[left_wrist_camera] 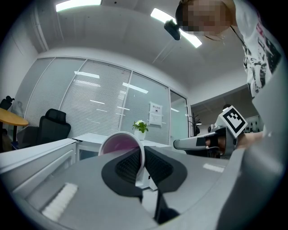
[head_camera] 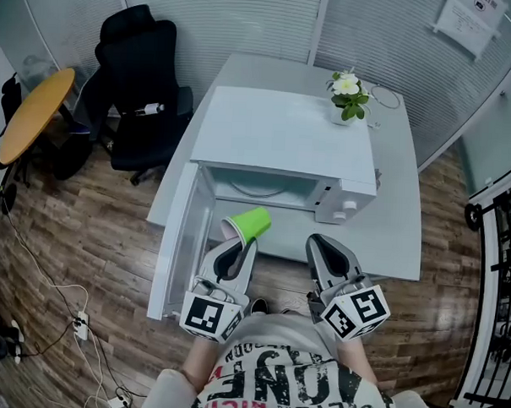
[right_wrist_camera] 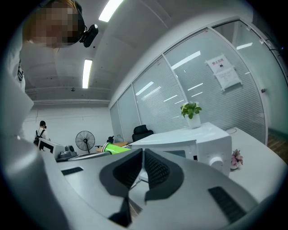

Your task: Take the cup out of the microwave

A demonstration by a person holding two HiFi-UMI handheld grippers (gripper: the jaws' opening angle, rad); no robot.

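Observation:
A green cup [head_camera: 253,223] with a pink inside [left_wrist_camera: 118,144] lies tilted on its side in the air, just in front of the open white microwave [head_camera: 283,145]. My left gripper [head_camera: 238,245] is shut on the cup's rim, with the thin wall pinched between the black pads [left_wrist_camera: 130,164]. My right gripper [head_camera: 325,246] hangs beside it to the right, in front of the microwave's control panel, shut with nothing in it [right_wrist_camera: 142,158]. In the right gripper view the cup [right_wrist_camera: 114,148] shows at the left. The microwave's chamber shows only its glass turntable.
The microwave door [head_camera: 180,242] hangs open to the left, past the white table's [head_camera: 394,234] edge. A potted plant [head_camera: 349,95] stands at the table's back right. A black office chair [head_camera: 138,75] and a round yellow table [head_camera: 35,113] stand on the left.

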